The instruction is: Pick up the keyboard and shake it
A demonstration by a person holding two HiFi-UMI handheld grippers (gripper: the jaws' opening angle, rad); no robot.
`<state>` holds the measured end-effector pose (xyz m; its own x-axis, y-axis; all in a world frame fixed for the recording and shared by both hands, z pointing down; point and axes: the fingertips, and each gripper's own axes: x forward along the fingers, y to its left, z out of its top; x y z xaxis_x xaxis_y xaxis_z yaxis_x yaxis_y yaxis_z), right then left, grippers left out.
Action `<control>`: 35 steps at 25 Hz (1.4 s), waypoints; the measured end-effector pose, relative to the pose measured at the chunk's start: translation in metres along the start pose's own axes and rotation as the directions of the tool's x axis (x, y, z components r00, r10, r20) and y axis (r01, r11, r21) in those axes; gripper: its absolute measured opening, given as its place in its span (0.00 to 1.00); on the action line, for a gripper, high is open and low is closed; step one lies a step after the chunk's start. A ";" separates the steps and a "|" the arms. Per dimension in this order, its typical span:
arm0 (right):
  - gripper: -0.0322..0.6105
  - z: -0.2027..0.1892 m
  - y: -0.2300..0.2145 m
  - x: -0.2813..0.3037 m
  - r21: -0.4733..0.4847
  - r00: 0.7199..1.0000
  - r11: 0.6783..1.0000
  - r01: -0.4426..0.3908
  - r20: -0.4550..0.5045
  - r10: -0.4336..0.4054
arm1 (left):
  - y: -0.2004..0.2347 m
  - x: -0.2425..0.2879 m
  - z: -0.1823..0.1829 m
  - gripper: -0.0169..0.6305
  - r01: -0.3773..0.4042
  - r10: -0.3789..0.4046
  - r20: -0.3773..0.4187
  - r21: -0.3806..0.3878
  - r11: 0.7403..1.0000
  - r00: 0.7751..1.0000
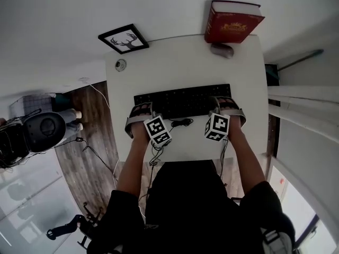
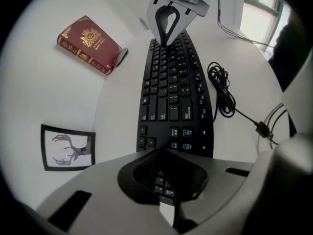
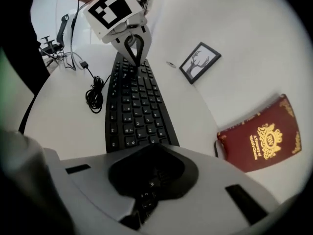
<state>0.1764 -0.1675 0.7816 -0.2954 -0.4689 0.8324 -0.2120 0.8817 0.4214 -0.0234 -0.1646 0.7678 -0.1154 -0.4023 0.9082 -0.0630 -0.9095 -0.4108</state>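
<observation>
Your left gripper (image 1: 142, 111) & right gripper (image 1: 225, 106) are each clamped on one end of the black keyboard (image 1: 183, 100), mid white desk (image 1: 180, 62). Red book (image 1: 232, 23) at far-right edge, deer pic (image 1: 123, 38) past far-left corner. Wood floor (image 1: 90, 157) to your left.

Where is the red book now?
In the head view, the book is at the far right corner of the table, beyond the keyboard, right of the deer picture.
</observation>
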 end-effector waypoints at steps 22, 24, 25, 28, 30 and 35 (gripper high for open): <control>0.08 0.136 0.108 -0.306 0.704 0.700 0.679 0.209 0.377 -0.606 | -0.120 -0.299 0.010 0.03 0.234 0.620 0.539 -0.830 0.506 0.570; 0.08 0.127 0.113 -0.320 0.715 0.688 0.669 0.203 0.382 -0.617 | -0.131 -0.313 0.026 0.03 0.222 0.626 0.549 -0.822 0.524 0.554; 0.08 0.123 0.116 -0.327 0.724 0.683 0.661 0.200 0.381 -0.623 | -0.137 -0.318 0.032 0.03 0.216 0.621 0.553 -0.817 0.534 0.556; 0.08 0.113 0.120 -0.353 0.749 0.643 0.631 0.203 0.384 -0.663 | -0.150 -0.331 0.042 0.03 0.195 0.630 0.546 -0.820 0.539 0.553; 0.08 0.110 0.119 -0.375 0.756 0.603 0.620 0.210 0.399 -0.691 | -0.151 -0.347 0.043 0.03 0.174 0.674 0.517 -0.842 0.510 0.527; 0.08 0.082 0.130 -0.420 0.749 0.564 0.630 0.207 0.434 -0.702 | -0.159 -0.398 0.071 0.03 0.168 0.765 0.488 -0.870 0.463 0.419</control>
<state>0.1967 0.1397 0.4569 -0.4224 -0.9062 0.0174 -0.8922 0.4191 0.1684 0.1029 0.1331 0.4775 0.3876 -0.9158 0.1050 -0.9112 -0.3979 -0.1068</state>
